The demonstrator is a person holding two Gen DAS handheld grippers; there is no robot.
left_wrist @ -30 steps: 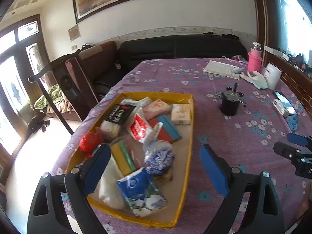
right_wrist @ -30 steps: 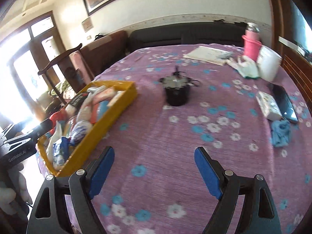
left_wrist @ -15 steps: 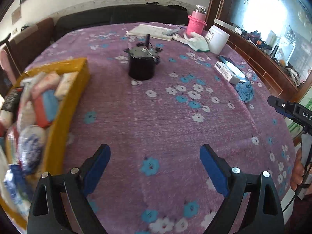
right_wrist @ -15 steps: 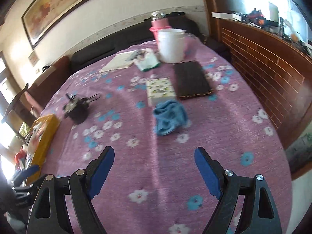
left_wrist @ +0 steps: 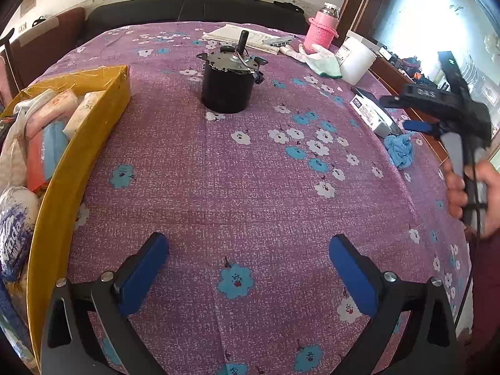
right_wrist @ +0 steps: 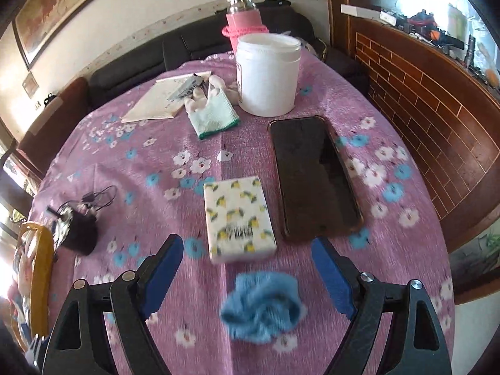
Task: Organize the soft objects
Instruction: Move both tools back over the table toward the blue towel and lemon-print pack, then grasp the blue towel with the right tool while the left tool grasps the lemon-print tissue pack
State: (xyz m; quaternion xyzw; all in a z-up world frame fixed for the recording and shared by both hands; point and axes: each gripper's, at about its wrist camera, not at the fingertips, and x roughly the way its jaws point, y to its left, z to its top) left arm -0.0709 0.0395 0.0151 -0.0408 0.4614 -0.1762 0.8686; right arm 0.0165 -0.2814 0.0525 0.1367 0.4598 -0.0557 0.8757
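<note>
Right hand-held gripper [right_wrist: 247, 268] hovers jaws apart over the crumpled blue cloth [right_wrist: 262, 307] on the counter [right_wrist: 150, 143]. Left hand-held gripper [left_wrist: 248, 268], jaws just widened, empty beside the yellow tray [left_wrist: 78, 168].

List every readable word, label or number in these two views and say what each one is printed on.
"Vinda", partly cut off by the frame edge: white and blue tissue pack in the yellow tray.
Lettering on the pack beside the tray wall: too blurred to read.
Barcode and print on the lemon-pattern tissue pack: too blurred.
Label on the white jar: too small.
Marking on the right gripper body: unreadable.
</note>
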